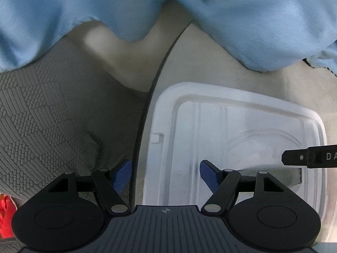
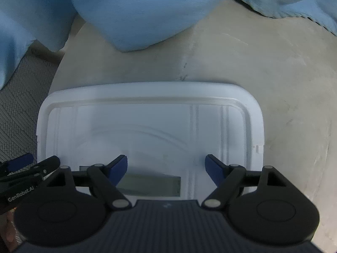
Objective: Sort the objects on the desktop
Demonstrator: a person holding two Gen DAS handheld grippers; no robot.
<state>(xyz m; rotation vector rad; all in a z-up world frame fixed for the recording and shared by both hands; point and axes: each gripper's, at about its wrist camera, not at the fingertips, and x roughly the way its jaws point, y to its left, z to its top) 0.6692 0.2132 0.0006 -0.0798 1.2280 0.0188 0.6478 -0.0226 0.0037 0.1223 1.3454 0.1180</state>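
Hovering at lower frame, the right gripper (image 2: 166,166) sits centred over the white lid (image 2: 147,113), nearer than the left gripper (image 1: 165,171); both stand wide, empty.

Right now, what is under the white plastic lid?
The white plastic lid lies on the beige table. Through its slot only a dim grey-green surface shows. The lid covers everything else beneath.

A domestic room is suggested: a scuffed beige tabletop (image 2: 273,67) is seen beside grey patterned carpet (image 1: 42,113), with a white plastic storage-box lid (image 2: 147,116) laid on it.
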